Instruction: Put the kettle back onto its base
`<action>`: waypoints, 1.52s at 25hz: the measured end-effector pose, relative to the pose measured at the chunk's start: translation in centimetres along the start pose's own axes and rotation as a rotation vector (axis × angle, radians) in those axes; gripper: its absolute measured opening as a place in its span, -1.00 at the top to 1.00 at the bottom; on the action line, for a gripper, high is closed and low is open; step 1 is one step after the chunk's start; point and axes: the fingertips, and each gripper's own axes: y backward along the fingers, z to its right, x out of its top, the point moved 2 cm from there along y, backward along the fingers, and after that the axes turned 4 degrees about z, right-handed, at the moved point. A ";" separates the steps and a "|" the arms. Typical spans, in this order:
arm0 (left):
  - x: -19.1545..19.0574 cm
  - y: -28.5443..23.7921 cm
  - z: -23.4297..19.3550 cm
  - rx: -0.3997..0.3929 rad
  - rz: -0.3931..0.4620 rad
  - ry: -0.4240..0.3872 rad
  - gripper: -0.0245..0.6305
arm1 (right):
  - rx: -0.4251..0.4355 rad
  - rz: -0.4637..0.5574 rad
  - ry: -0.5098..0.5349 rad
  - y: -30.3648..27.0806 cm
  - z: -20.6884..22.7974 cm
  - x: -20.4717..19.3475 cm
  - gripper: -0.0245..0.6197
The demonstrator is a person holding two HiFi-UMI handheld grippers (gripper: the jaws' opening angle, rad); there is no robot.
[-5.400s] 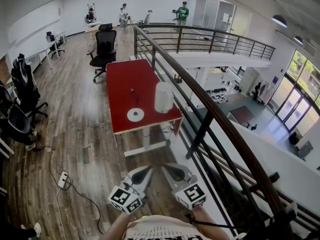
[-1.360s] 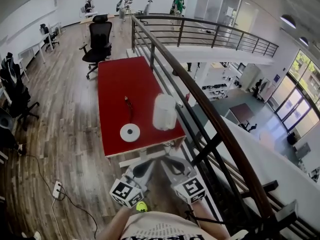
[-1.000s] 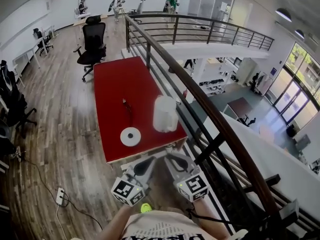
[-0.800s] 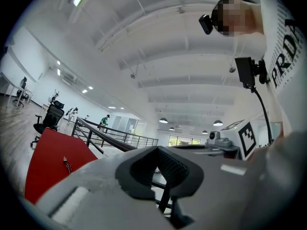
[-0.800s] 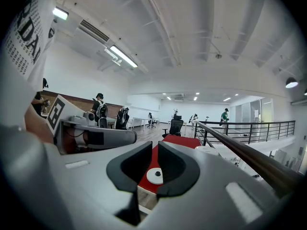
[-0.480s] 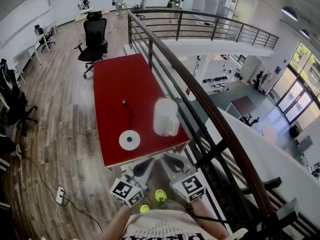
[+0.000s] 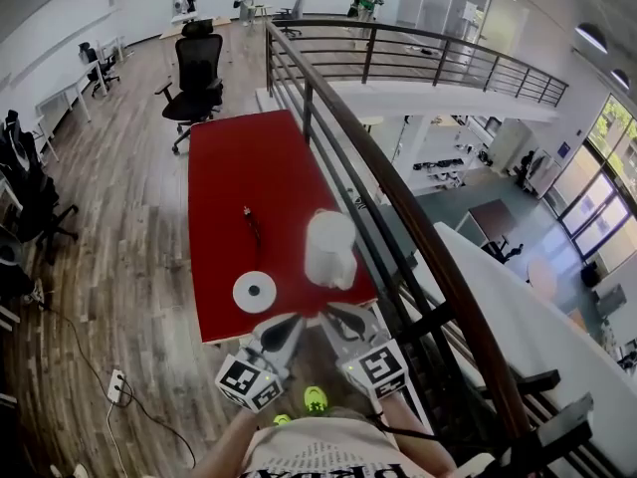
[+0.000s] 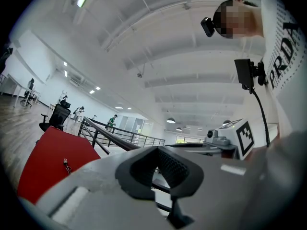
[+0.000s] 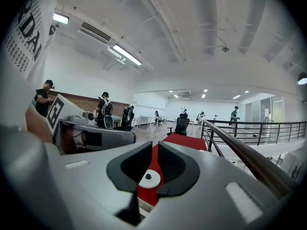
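On the mezzanine, in the head view, I see the red desk (image 7: 239, 167) running alongside the dark railing (image 7: 398, 199). The white kettle (image 7: 329, 250) stands upright near the desk's right edge, close to the railing. Its round white base (image 7: 255, 292) lies bare on the desk, to the kettle's left and a little nearer to me, apart from it. A small dark cable (image 7: 250, 219) lies further up the desk. Both tools hover just short of the desk's near edge, with the left gripper (image 7: 287, 327) below the base and the right gripper (image 7: 336, 319) below the kettle. Neither is touching anything.

In the left gripper view, the jaws meet at their tips and nothing is caught between them. The desk shows low on the left, and the railing runs behind the jaws.

In the right gripper view, the jaws stand a thin slit apart and grip nothing. Through the hollow behind the tips I can see the base on the desk, well ahead of the pads. The kettle does not show in this view.
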 end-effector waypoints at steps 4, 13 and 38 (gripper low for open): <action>-0.5 -1.4 -0.4 0.003 -0.013 -0.008 0.95 | 0.024 -0.005 -0.012 -0.7 0.8 -0.4 0.82; -1.7 -4.1 -1.4 0.030 -0.021 -0.017 0.95 | 0.045 -0.010 -0.018 -1.2 3.7 -1.7 0.82; -3.6 -6.7 -4.7 0.006 -0.052 0.010 0.95 | -0.010 -0.068 -0.044 -4.6 6.5 -4.2 0.80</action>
